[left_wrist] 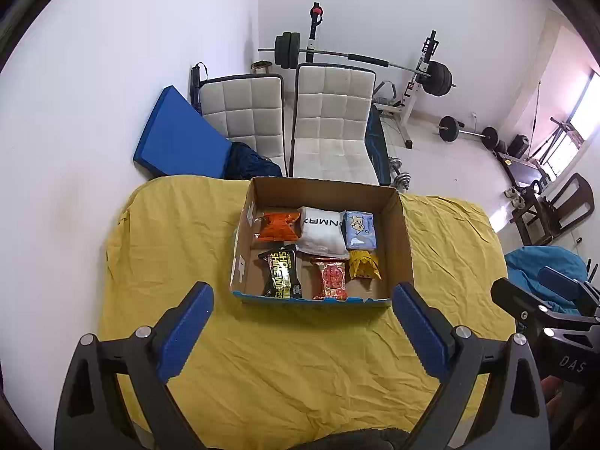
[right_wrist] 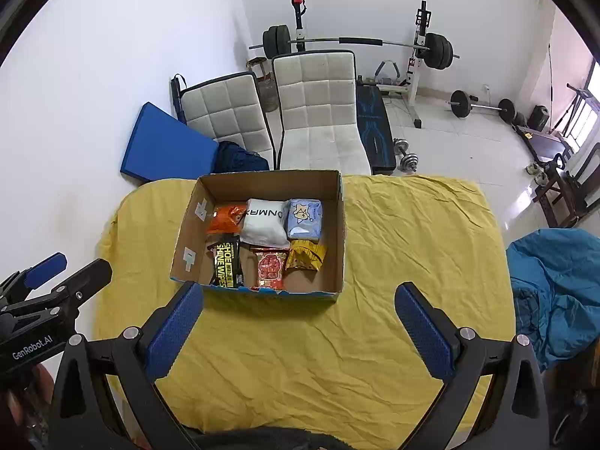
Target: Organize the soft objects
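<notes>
Nearest the cameras: left gripper [left_wrist: 302, 322], fingers spread wide, holding nothing, poised above the yellow cloth [left_wrist: 292, 367]. Right gripper [right_wrist: 298, 318], same state: fingers wide apart, empty, above the cloth short of the box.

Next out, at 12 o'clock from both grippers: cardboard box [left_wrist: 403, 247], open-topped, standing on the cloth.

Contents, near row, from 9 toward 3 o'clock: black wipes pack [left_wrist: 282, 275]; red pack [left_wrist: 330, 278]; yellow pouch [left_wrist: 363, 264].

Contents, far row: orange pack [left_wrist: 278, 226]; white pouch [left_wrist: 323, 230], overlapping the near row slightly; blue pack [left_wrist: 360, 229].

Loose soft items on the cloth outside the box: none visible.

Step in hand, by judgement: packing looks finished or nearly so; both grippers stand clear of the box.

Next move, by judgement: at most a light tidy, such as nudging the white pouch square. A soft, shallow pinch would suit, as the packs crush easily.

Beyond, at 12 o'clock: two white chairs [left_wrist: 330, 127]; barbell rack [left_wrist: 412, 71] against the wall.
</notes>
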